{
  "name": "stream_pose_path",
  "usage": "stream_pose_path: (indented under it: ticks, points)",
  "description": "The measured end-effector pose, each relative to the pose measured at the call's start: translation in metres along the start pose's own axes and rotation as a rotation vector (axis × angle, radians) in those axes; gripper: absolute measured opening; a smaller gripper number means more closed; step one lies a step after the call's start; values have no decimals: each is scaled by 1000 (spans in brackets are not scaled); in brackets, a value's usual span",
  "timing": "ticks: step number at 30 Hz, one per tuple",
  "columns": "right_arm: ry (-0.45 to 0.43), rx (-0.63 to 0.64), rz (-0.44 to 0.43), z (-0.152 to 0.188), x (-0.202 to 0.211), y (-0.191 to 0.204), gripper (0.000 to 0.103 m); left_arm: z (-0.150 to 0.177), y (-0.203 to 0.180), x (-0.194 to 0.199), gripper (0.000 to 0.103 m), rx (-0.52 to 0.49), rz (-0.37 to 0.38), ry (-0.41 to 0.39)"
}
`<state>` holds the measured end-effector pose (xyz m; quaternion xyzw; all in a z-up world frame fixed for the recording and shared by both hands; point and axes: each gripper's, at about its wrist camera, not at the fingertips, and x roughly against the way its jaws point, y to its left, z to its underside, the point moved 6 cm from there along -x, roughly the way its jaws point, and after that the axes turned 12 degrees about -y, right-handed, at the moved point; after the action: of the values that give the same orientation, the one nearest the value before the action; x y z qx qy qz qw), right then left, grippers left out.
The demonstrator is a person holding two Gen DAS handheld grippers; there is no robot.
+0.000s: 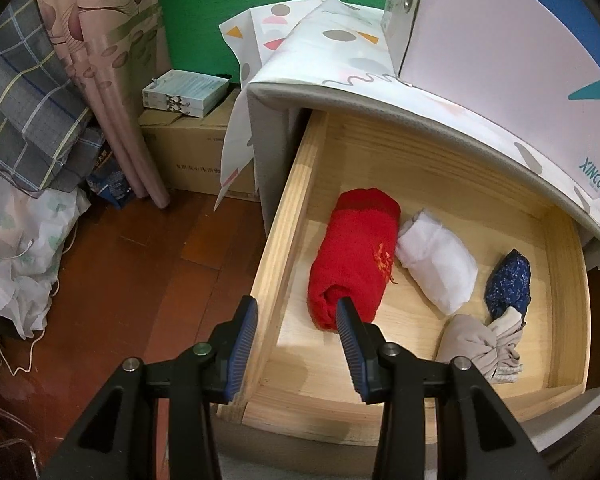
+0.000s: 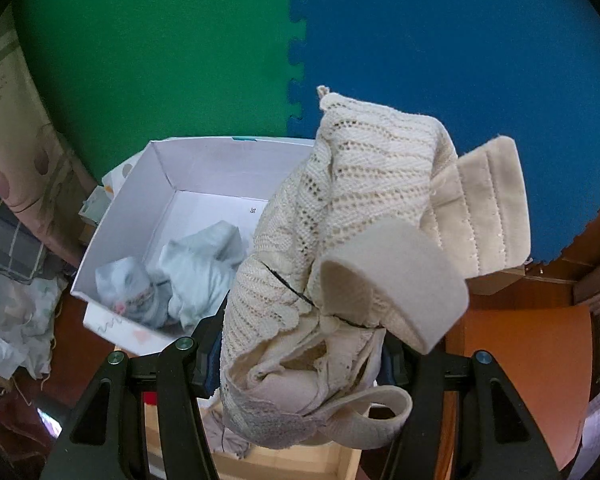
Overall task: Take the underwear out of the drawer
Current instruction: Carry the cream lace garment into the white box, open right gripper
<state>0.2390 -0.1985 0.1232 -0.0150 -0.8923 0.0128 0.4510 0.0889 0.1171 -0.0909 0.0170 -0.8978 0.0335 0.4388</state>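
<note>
Underwear (image 2: 364, 240), a cream lace-knit piece w/ padded band and elastic strap, is up out of the drawer (image 1: 284, 240), clenched in the right claw (image 2: 300, 360); it fills the mid of the right wrist view and hangs over both fingers, so the pads are mostly hidden. Behind and below it sits a white box (image 2: 140, 208) w/ pale grey-white garments (image 2: 188, 276) bunched inside, in front of a green and blue foam mat wall (image 2: 180, 60). A strip of the wooden drawer front shows at the bottom of that view, under the claw. Left claw (image 1: 296, 312) straddles the drawer's left side wall near the front corner, one finger outside, one inside; whether the pads press on the wood I can't tell. Inside the drawer: red rolled cloth (image 1: 352, 256) toward the left, white folded item (image 1: 436, 264) just beside it, touching, dark blue patterned piece (image 1: 508, 284) further right, and a beige bundle (image 1: 476, 344) near the front wall. Drawer is pulled out from a cabinet w/ a patterned cover (image 1: 340, 40) on top. On the wooden floor (image 1: 140, 260) to the left: cardboard carton (image 1: 188, 152), small boxes (image 1: 184, 92) stacked on it, curtain (image 1: 100, 60) and plaid bedding (image 1: 24, 100).
</note>
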Motion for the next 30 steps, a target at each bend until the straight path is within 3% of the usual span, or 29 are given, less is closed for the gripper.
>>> stream_pose_path:
  ticks: [8, 16, 21, 26, 30]
  points:
    - [121, -13, 12, 13, -73, 12, 54, 0, -2, 0, 42, -8, 6, -1]
    - [188, -33, 32, 27, -105, 10, 60, -1, -2, 0, 42, -5, 9, -2]
    - [155, -38, 44, 24, -97, 9, 68, 0, -2, 0, 42, -5, 10, -3]
    - [117, -41, 1, 20, -58, 12, 70, -1, -3, 0, 42, -11, 7, -2]
    - [117, -5, -44, 42, -20, 18, 75, 0, -3, 0, 42, -10, 6, -2]
